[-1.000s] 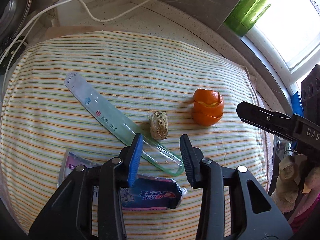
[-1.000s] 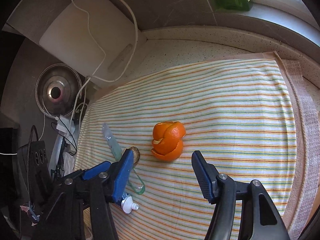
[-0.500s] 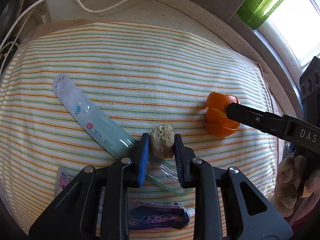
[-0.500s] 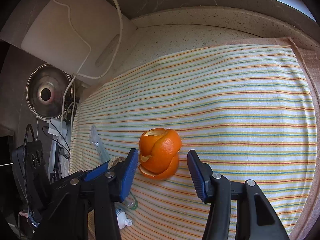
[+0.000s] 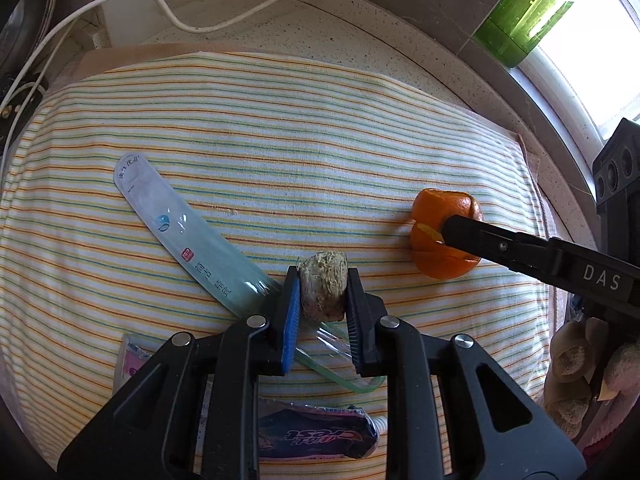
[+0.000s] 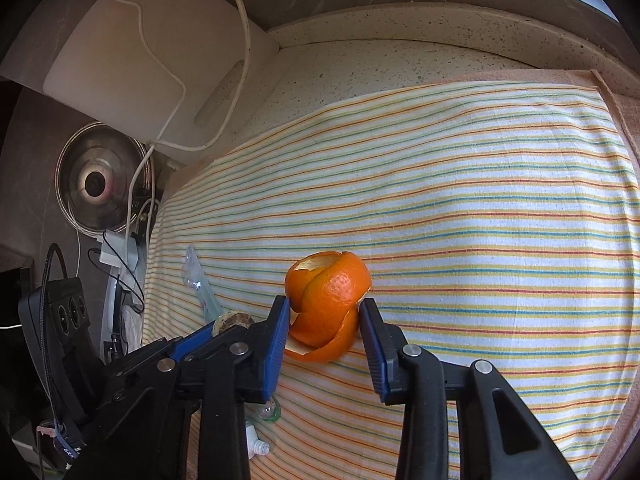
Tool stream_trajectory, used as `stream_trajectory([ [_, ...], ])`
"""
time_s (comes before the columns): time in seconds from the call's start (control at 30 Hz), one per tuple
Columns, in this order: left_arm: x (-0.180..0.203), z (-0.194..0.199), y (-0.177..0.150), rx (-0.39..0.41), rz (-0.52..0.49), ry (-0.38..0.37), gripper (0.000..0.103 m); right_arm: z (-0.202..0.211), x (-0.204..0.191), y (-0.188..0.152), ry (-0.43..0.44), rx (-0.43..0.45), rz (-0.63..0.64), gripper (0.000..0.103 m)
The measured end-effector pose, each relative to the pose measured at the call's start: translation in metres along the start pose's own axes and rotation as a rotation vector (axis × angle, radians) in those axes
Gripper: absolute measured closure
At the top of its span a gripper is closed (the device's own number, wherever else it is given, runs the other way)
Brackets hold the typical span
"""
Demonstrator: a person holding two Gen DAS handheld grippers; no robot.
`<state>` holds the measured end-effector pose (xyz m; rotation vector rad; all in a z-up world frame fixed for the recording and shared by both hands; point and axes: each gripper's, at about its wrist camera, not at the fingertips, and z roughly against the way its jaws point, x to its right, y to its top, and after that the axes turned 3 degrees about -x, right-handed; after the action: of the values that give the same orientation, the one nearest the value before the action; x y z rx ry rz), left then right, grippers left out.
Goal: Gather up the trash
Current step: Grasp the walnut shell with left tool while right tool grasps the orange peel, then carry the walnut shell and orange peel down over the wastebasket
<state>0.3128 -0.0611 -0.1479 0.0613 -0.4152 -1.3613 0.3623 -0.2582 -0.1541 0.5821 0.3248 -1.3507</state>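
Observation:
A striped cloth (image 5: 280,128) covers the counter. My left gripper (image 5: 322,294) is shut on a tan, fibrous lump (image 5: 323,290), low over the cloth. A clear plastic toothbrush sleeve (image 5: 188,240) lies beside it on the left and passes under the jaws. A toothpaste tube (image 5: 316,434) lies below the gripper. My right gripper (image 6: 324,316) has closed around a curled orange peel (image 6: 328,304); both pads touch its sides. The peel also shows in the left wrist view (image 5: 444,240), with a right finger (image 5: 500,244) across it.
A white cutting board (image 6: 140,48) with a white cable (image 5: 192,24) leans at the back left. A green bottle (image 5: 524,8) stands by the window. A steel lid (image 6: 96,180) and power strip (image 6: 60,312) sit left of the cloth.
My left gripper closed tight on the tan lump. My right gripper moved forward and closed from wide open onto the orange peel.

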Motion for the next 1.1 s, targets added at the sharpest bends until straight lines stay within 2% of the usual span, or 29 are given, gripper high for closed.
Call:
stream_trajectory([
  [0.53, -0.007, 0.059, -0.019, 0.096, -0.007, 0.008, 0.083, 0.043, -0.02, -0.02, -0.012, 0.084, 0.067, 0.07],
  [0.83, -0.024, 0.097, -0.057, 0.148, 0.001, 0.0, 0.083, 0.076, -0.041, -0.053, -0.016, 0.135, 0.119, 0.07],
  [1.1, -0.036, 0.124, -0.107, 0.177, -0.003, 0.004, 0.083, 0.097, -0.063, -0.102, -0.031, 0.167, 0.163, 0.07],
])
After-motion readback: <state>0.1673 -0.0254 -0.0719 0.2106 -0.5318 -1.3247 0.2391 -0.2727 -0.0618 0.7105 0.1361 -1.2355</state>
